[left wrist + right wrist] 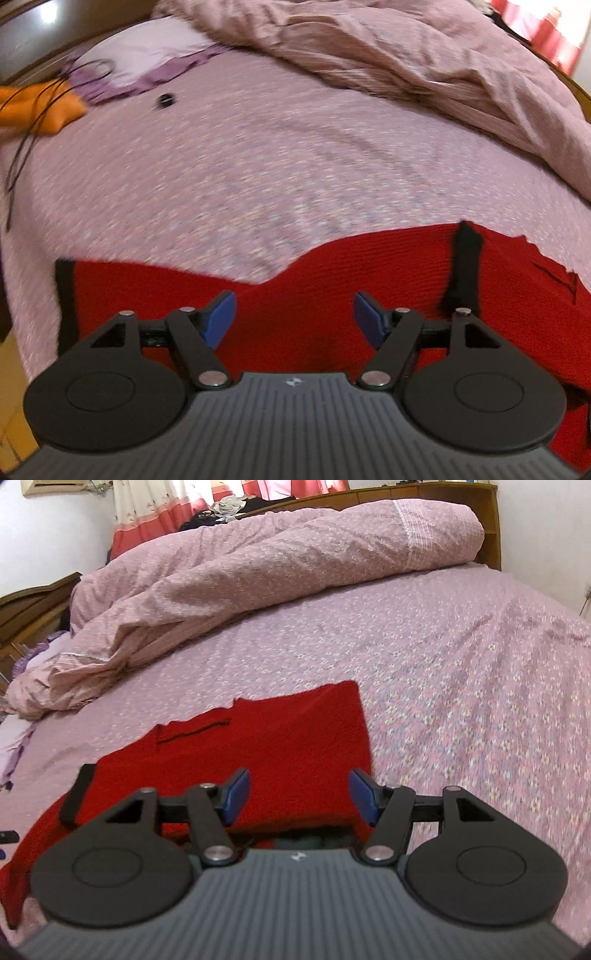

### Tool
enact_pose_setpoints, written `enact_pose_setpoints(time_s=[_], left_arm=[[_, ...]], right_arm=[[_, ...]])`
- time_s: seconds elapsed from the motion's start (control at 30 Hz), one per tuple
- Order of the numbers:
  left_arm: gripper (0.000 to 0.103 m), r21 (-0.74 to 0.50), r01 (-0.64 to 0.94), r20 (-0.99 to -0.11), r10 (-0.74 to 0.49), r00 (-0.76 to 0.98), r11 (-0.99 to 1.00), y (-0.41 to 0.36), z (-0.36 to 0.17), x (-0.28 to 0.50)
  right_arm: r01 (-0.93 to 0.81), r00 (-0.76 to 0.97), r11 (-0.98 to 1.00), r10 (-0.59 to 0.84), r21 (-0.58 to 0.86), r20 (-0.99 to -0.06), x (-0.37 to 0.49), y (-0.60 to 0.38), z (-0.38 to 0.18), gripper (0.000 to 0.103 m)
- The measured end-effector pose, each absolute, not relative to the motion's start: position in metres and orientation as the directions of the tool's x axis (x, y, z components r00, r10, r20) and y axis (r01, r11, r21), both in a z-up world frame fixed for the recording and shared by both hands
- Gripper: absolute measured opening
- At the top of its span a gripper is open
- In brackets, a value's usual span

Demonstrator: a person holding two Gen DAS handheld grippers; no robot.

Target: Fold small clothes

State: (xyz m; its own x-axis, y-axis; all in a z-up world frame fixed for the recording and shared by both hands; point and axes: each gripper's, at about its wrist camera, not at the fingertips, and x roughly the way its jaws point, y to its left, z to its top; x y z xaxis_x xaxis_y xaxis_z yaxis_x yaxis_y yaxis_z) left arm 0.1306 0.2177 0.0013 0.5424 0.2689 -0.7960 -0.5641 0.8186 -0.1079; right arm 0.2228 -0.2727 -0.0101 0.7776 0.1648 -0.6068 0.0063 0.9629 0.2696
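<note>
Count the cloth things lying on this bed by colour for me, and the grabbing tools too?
Red: 1, the red knit garment, spread flat.
Pink: 1, the bunched pink duvet.
Orange: 1, the orange cloth, at the bed's edge.
Pale purple: 1, the lilac pillow.
Hand-held grippers: 2, left hand-held gripper and right hand-held gripper, both open.
Total: 6.

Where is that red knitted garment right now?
The red knitted garment lies spread on the pink floral bedsheet, right beneath both open tongs, with the rumpled pink quilt beyond it.
</note>
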Motion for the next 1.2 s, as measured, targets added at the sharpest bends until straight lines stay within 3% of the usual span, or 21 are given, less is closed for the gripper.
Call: enact_pose_setpoints(time_s=[0.27,0.8,1.2], left_arm=[[0.078,-0.156,-0.669,-0.817,0.286,0.501,0.727,0.252,-0.009,0.082],[0.081,-0.378,-0.719,-0.851,0.088,0.518,0.583,0.252,-0.064,0.048],[0.088,-0.480,-0.738,-0.791,0.129,0.598,0.474,0.265,-0.072,0.043]], right_arm=[[0.034,0.757,0.956,0.166,0.291,-0.633,0.196,-0.271,-0.014,0.062],[0.022,0.675,0.972,0.157,0.233,-0.721,0.174,-0.241,-0.043,0.062],[0.018,0.654,0.980,0.139,0.199,-0.743,0.177,-0.235,-0.066,0.061]])
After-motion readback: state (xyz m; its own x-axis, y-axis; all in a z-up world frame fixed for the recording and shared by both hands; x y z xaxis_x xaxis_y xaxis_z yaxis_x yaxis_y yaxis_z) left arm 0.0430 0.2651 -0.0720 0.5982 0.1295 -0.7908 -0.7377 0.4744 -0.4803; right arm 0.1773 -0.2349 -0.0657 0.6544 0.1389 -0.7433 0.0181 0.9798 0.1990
